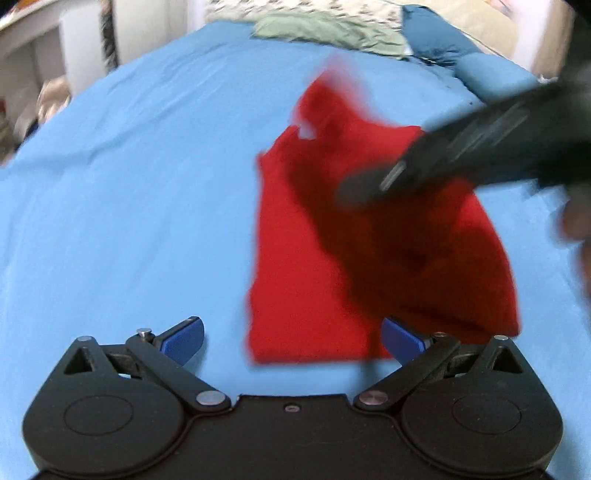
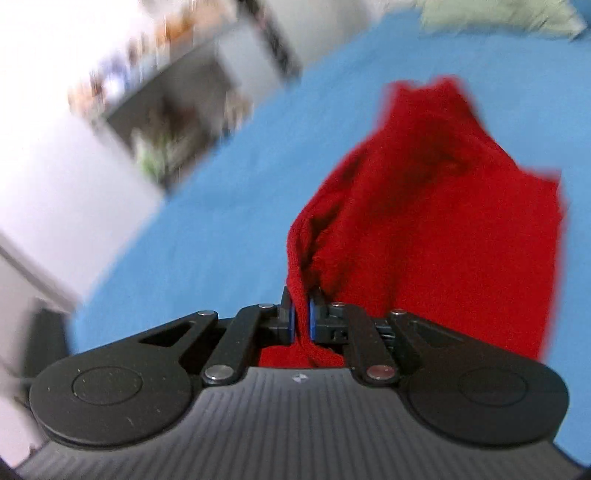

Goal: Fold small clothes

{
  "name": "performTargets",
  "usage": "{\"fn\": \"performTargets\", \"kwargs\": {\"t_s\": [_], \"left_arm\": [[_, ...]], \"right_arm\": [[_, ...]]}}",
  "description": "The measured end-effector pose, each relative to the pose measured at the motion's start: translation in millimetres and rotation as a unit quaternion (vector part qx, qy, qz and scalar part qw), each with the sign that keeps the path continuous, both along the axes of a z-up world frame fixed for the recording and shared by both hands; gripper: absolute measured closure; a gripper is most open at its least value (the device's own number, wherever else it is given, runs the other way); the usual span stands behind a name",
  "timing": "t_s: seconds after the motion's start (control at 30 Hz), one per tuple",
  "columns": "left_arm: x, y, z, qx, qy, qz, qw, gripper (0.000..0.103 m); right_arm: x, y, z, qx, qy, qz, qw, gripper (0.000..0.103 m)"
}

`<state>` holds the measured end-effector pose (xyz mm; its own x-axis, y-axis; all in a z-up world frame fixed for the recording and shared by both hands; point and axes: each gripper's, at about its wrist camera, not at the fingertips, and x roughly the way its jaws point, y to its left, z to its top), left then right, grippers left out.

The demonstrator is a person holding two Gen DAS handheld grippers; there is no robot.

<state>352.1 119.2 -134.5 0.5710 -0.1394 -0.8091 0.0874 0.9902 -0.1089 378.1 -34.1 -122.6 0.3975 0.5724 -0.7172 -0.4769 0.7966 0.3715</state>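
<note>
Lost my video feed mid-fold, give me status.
Left gripper open, empty, low over blue bedsheet. Right gripper shut on red knitted garment, edge lifted, rest lying on sheet. Nothing in the way.

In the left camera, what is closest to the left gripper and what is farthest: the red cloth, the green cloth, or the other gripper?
1. Red cloth, just ahead, right.
2. Right gripper, above the cloth.
3. Green cloth, far end of the bed.

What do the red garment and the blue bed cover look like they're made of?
Red garment: likely a soft knit, matte; it bunches in thick limp folds at the right tongs. Blue bed cover: probably smooth woven cotton, matte with faint creases. Blur leaves both uncertain.
</note>
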Motion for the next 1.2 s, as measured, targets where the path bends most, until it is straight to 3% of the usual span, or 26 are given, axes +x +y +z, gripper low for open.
{"fn": "performTargets", "kwargs": {"t_s": [0.1,0.2,0.3,0.4,0.5,0.6,0.7,0.83,1.2], "left_arm": [[-8.3,18.2,-12.3,-0.029,0.001,0.014,0.9995,0.000],[-11.2,22.8,-12.9,-0.050,-0.011,0.013,0.9986,0.000],[-12.3,21.0,-10.1,-0.067,-0.017,0.004,0.9976,0.000],[-11.9,23.7,-7.1,-0.074,-0.024,-0.003,0.9970,0.000],[-10.0,25.0,-7.4,-0.078,-0.028,0.000,0.9965,0.000],[-10.0,26.5,-4.3,-0.094,-0.033,0.008,0.9950,0.000],[-4.6,21.8,1.6,-0.099,-0.041,0.010,0.9942,0.000],[-1.3,16.7,5.1,-0.094,-0.046,0.010,0.9944,0.000],[14.0,10.1,10.0,-0.110,-0.054,0.019,0.9923,0.000]], "right_arm": [[0.8,36.3,-44.6,-0.053,0.020,0.015,0.998,0.081],[-1.6,34.3,-43.3,-0.044,0.009,0.011,0.999,0.071],[-8.1,21.4,-26.8,-0.023,0.001,0.022,0.999,0.033],[-29.2,-9.3,7.4,0.015,-0.058,-0.003,0.998,0.021],[-69.9,-63.9,24.8,0.022,-0.135,-0.087,0.987,0.010],[-114.0,-94.6,7.4,-0.043,-0.188,-0.138,0.971,0.010],[-143.4,-99.1,-30.1,-0.095,-0.193,-0.151,0.965,0.010],[-147.7,-91.8,-63.2,-0.116,-0.189,-0.159,0.962,0.013],[-147.0,-80.0,-99.8,-0.130,-0.171,-0.190,0.958,0.013]]}}
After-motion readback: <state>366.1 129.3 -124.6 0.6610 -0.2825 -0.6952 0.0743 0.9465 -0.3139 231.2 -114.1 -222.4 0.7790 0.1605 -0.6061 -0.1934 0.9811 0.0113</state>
